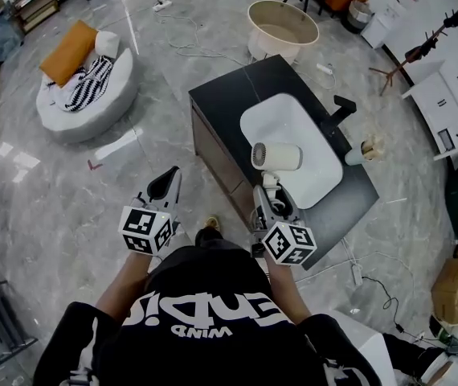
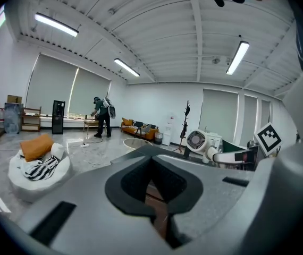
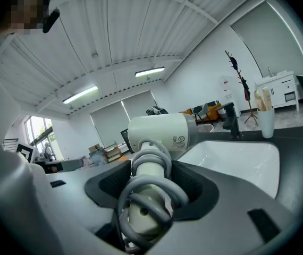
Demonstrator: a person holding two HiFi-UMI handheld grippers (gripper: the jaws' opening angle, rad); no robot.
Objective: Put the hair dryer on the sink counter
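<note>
The white hair dryer (image 1: 277,156) (image 3: 159,133) hangs over the front of the white basin (image 1: 293,119) (image 3: 236,158) set in the black sink counter (image 1: 229,95) (image 3: 300,137). My right gripper (image 1: 267,193) (image 3: 150,174) is shut on its handle, which has the grey cord coiled round it; the barrel lies sideways above the jaws. My left gripper (image 1: 169,182) (image 2: 154,174) is held over the floor to the left of the counter, its jaws together with nothing in them.
A black faucet (image 1: 343,107) (image 3: 230,118) and a cup (image 1: 356,156) (image 3: 266,122) stand at the counter's right side. A round beige tub (image 1: 283,26) sits behind the counter, a white pouf (image 1: 84,79) at the left, a coat rack (image 1: 422,51) and a white cabinet (image 1: 446,111) at the right.
</note>
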